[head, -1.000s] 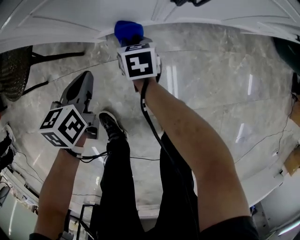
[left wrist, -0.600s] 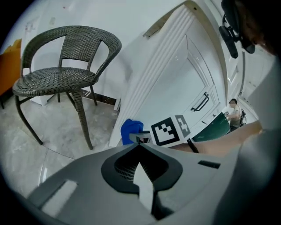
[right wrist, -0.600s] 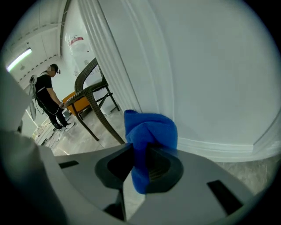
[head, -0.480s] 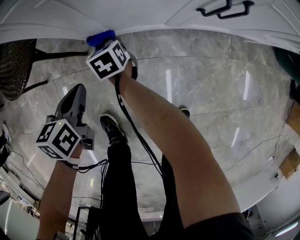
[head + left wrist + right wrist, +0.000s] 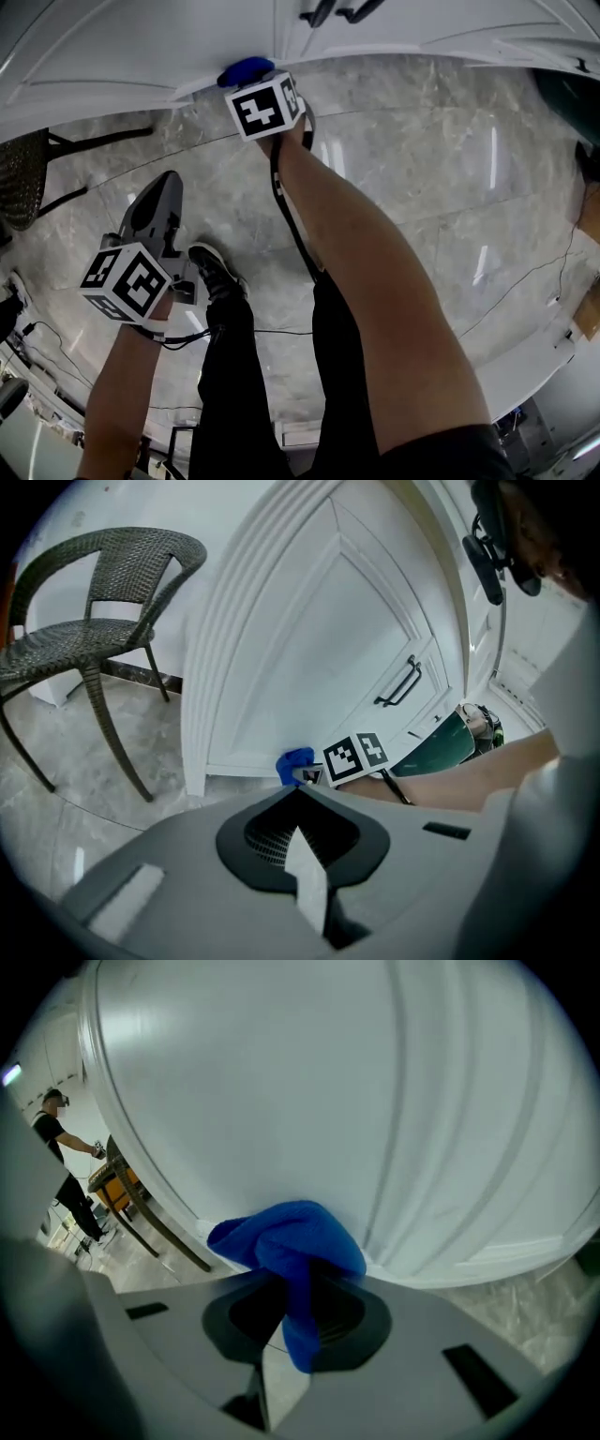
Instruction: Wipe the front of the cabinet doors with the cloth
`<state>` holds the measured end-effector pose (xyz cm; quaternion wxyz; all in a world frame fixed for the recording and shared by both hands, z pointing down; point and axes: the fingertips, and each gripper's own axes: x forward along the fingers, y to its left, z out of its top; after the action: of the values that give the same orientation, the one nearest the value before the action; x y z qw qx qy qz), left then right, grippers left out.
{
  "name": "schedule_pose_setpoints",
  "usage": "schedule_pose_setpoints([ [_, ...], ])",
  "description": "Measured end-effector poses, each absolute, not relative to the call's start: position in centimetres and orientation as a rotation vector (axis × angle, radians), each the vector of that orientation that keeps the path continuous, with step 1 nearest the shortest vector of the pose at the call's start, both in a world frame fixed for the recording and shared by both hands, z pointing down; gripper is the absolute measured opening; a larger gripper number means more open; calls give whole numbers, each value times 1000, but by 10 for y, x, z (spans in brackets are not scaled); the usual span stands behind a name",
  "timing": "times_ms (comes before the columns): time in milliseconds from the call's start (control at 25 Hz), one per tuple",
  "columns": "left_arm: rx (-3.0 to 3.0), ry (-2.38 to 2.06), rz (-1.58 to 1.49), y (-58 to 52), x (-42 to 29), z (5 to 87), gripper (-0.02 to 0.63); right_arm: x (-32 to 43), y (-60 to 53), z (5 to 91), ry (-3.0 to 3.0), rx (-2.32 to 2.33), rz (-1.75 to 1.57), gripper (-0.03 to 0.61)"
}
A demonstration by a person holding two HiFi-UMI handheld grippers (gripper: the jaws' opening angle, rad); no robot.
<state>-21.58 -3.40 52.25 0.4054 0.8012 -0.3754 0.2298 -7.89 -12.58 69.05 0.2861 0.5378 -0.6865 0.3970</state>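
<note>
From the head view, we see the right gripper (image 5: 260,94) reaching low to the bottom edge of the white door (image 5: 141,47), with the blue cloth (image 5: 246,70) bunched at its tip against the panel. The left gripper (image 5: 161,192) hangs apart over the floor (image 5: 422,159), its jaws drawn together.

In the left gripper view, those jaws meet on nothing. Beyond them stand the door, its handle (image 5: 398,682) and a chair (image 5: 84,621), and the cloth shows at the door's foot.

In the right gripper view, the jaws are clamped on the cloth, whose wad presses on the door's lower rail.

We judge the wiping to be under way at the bottom of the door. The next stroke calls for steady pressure along the rail and up over the mouldings, keeping the wad flat on the paint.
</note>
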Motion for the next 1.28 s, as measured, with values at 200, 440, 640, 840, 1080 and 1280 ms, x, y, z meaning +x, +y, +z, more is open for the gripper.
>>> schedule_pose_setpoints([
  [200, 2046, -886, 579, -24, -167, 521, -2, -18, -115, 688, -1798, 1535, 1087, 61],
  [440, 2046, -865, 589, -7, -133, 517, -1, 12, -105, 662, -1828, 1644, 1087, 60],
  [640, 2063, -856, 577, 2, -119, 501, -2, 18, -72, 644, -1820, 1678, 1175, 60],
  [840, 2071, -866, 549, 4, -123, 472, -2, 11, -28, 617, -1799, 1675, 1210, 60],
  [1080, 2073, -869, 501, 13, -141, 417, -2, -20, 0, 550, -1839, 1661, 1215, 60],
  [1280, 2155, -826, 473, 27, -163, 343, -1, -50, 15, 465, -1934, 1581, 1024, 61],
])
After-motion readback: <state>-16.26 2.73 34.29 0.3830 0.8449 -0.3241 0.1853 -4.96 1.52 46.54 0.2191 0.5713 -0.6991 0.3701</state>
